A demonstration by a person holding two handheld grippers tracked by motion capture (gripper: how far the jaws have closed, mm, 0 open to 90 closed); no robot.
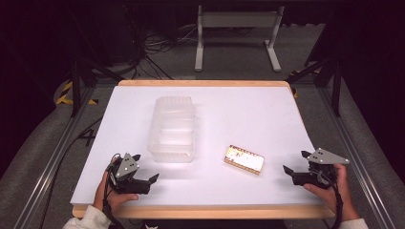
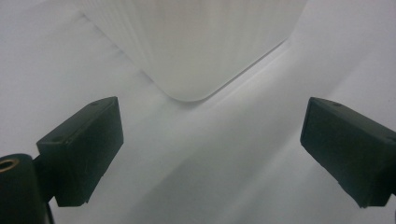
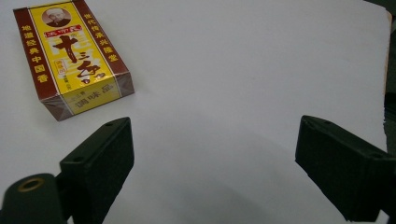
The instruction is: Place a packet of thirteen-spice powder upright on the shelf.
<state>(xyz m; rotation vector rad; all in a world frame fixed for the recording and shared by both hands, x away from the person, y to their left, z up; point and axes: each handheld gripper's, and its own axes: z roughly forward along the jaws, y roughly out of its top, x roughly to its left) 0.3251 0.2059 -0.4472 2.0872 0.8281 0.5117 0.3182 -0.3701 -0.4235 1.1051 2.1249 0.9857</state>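
Nearest to us in the high view, two forearms come up over the near edge of the table, and each hand carries a gripper. We see the left gripper low at the near left corner, its jaws spread wide and turned toward the clear plastic container. Looking along its own jaws, we have the left gripper released, nothing between the black pads, with a rounded lower corner of the container just ahead and apart from them.

Over on the right, we find the right gripper near the right edge, grey plate on top, jaws pointing leftward across the white surface. From its own camera, the right gripper stands wide apart too, empty, only bare tabletop between the pads.

And the yellow-and-brown box, we spot it lying flat on the table, between the container and the right gripper, angled a little. In the right gripper view the box sits up and to the left of the jaws, near but untouched, printed face up.
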